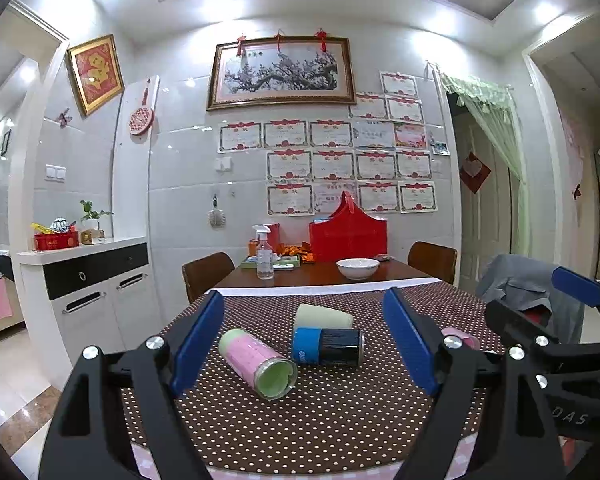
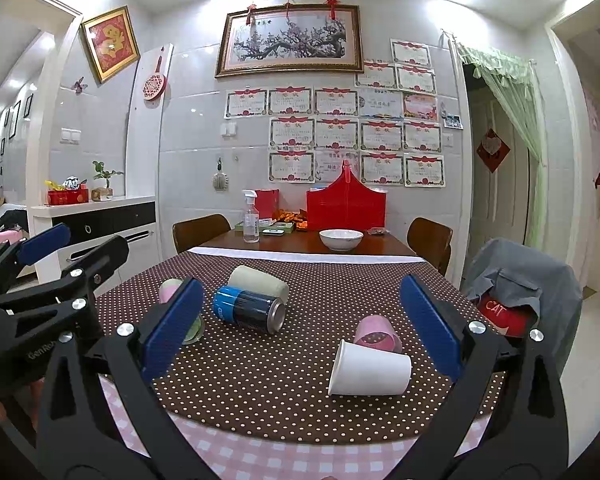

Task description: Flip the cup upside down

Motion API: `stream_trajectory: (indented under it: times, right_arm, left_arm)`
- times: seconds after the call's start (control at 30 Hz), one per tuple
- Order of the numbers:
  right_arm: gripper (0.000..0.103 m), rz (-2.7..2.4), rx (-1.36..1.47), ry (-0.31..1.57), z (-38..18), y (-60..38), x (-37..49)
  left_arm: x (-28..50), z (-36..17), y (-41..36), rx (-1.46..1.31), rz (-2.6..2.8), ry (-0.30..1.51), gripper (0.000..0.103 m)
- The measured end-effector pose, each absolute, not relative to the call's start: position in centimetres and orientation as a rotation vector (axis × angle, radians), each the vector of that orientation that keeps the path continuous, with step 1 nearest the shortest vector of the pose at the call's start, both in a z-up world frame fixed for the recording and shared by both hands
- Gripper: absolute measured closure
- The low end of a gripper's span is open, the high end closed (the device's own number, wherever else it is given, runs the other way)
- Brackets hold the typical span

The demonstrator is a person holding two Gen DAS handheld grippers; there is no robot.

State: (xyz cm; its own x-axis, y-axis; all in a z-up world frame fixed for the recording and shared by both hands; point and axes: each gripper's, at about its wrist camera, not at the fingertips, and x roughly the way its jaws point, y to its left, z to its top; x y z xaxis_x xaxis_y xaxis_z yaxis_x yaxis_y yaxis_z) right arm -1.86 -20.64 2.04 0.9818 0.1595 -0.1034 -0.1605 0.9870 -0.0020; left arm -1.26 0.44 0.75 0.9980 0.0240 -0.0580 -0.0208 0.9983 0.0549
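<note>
Nearest the right claw (image 2: 300,328), a white paper cup (image 2: 370,372) lies on its side near the counter (image 2: 300,408) front edge, bare cloth around it. Both claws gape wide, empty; left claw (image 1: 304,340) frames a pink cup (image 1: 256,362) and a can (image 1: 328,346).

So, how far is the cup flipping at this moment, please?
Nothing looks done yet. The white paper cup lies on its side on the dotted tablecloth, as do the other cups and the can. The left gripper and right gripper are open and empty. Grasping and turning a cup mouth-down remains.
</note>
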Motion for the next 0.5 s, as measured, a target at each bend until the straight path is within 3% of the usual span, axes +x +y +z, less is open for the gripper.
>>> stream_trajectory:
  times: [0.5]
  right_arm:
    - [0.006, 0.175, -0.026, 0.062, 3.2, -19.4, -3.9]
  left_arm:
    - [-3.6, 2.2, 1.4, 0.022, 0.047, 0.027, 0.022]
